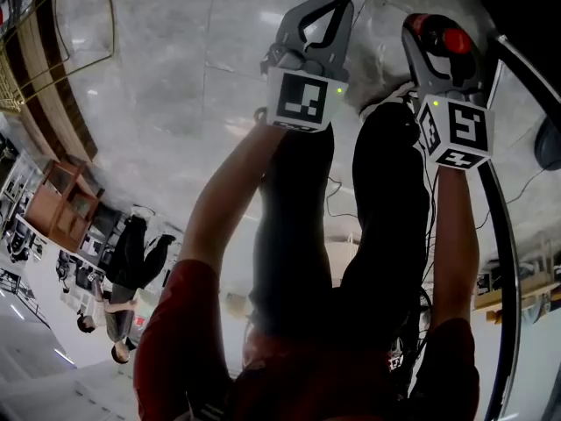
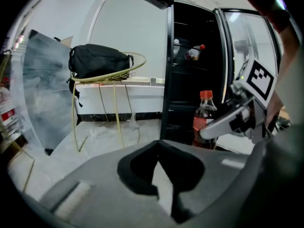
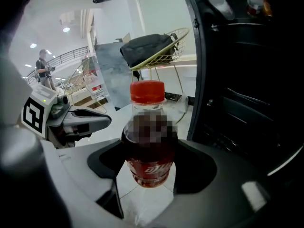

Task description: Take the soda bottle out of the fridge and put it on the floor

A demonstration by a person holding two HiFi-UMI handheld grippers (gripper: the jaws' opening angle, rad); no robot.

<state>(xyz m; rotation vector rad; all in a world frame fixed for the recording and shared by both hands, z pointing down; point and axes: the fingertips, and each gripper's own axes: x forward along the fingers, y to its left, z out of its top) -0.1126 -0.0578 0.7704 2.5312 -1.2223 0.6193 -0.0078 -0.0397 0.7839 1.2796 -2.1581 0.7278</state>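
Right claw point(image 3: 151, 152): pinching bottle point(image 3: 149, 136) round the belly, jaws kept apart by it. Upright in the grip, red cap on, dark soda filling it to the shoulder, red label low on the body. Out of the fridge, just left of its opening. Pale floor point(image 3: 142, 208) visible past the base; contact with it not readable.

Left claw point(image 2: 159, 143): tips pressed together, nothing between. Alongside right claw, just to its left, clear of the bottle.

Right of right claw: fridge point(image 3: 247, 94), black, open, interior dark. Small items on its top shelf, too blurred to name.

From left claw, ahead and right: same fridge behind the held bottle, glass door point(image 2: 244, 42) swung out to the right. On an upper shelf inside, a shelf bottle point(image 2: 192, 52), red-capped, tilted.

Ahead and left of both claws: basket point(image 2: 135, 63), gold wire, on thin gold legs, well apart from the fridge. In it a bag point(image 2: 99, 61), black, slumped, filling most of the bowl and rising above the rim.

Further left of basket: grey panel point(image 2: 45, 94) leaning upright.
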